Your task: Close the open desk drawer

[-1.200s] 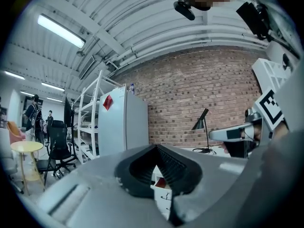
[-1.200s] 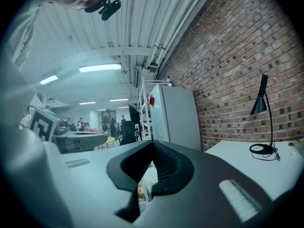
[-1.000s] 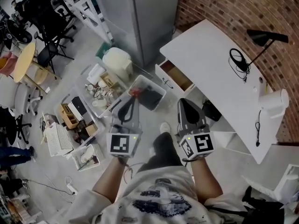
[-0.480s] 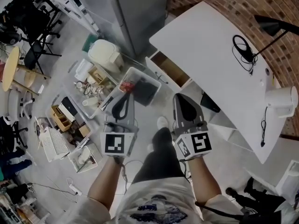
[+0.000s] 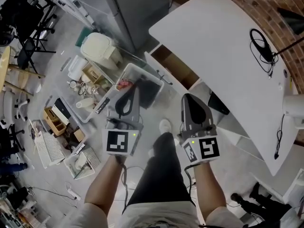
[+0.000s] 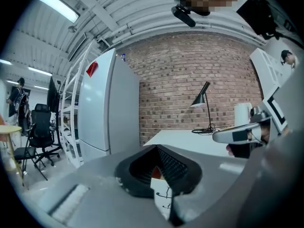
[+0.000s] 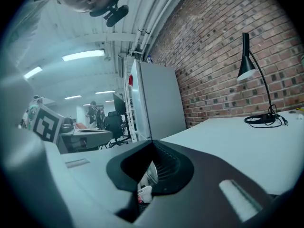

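Observation:
The white desk (image 5: 223, 46) stands at the upper right of the head view. Its drawer (image 5: 175, 69) is pulled out at the desk's left end, showing a brown inside and a white front with a handle (image 5: 163, 78). My left gripper (image 5: 134, 86) hangs over the floor bins, left of and below the drawer, jaws shut and empty. My right gripper (image 5: 189, 99) is held just below the drawer, apart from it, also shut on nothing. The left gripper view shows its closed jaws (image 6: 156, 148) pointing at the desk (image 6: 190, 137). In the right gripper view the jaws (image 7: 152, 144) are closed beside the desk top (image 7: 237, 137).
Clear plastic bins (image 5: 151, 78) with clutter, a cream container (image 5: 97, 46) and a keyboard (image 5: 45, 148) lie on the floor at left. A grey cabinet (image 5: 137, 8) stands beyond the drawer. A coiled cable (image 5: 263, 44) lies on the desk. The person's shoe (image 5: 165, 126) is between the grippers.
The person has stepped closer, so the desk and drawer look larger and nearer. Both grippers stay shut, held side by side in front of the body.

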`<state>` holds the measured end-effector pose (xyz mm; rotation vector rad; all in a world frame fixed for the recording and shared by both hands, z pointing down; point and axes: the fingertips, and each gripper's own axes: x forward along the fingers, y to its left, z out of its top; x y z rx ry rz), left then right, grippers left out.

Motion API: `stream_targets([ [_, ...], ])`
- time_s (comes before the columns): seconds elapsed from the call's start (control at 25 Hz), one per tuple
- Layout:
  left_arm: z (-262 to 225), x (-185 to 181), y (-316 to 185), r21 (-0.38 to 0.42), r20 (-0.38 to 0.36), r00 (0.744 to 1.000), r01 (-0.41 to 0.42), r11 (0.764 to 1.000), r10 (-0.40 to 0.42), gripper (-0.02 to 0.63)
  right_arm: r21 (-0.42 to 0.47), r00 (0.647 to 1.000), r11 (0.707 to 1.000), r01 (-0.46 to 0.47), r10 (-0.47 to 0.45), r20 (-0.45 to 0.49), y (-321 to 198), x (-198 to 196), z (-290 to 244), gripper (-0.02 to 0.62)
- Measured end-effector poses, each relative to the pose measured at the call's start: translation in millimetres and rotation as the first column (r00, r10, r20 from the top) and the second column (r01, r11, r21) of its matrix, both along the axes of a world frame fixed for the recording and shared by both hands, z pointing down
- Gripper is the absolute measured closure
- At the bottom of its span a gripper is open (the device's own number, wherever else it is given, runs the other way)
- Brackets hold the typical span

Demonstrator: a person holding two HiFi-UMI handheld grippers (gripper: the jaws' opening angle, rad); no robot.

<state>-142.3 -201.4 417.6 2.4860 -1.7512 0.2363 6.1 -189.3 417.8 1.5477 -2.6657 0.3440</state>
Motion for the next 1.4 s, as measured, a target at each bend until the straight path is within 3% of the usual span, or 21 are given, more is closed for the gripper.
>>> stream_targets([
  [0.68, 156.7, 9.2, -49.7, -0.058, -0.032, 0.999, -0.013, 0.998, 0.011, 0.588, -0.012, 1.000, 1.000, -0.022, 0.022, 0.013, -44.0, -6.0, 125.4, 0.589],
  [1.4, 216.0, 14.2, -75.5, -0.068, -0.031, 0.999, -0.030, 0.997, 0.028, 0.588, -0.013, 0.998, 0.998, -0.056, 0.056, 0.020, -61.3, -7.3, 185.3, 0.589],
])
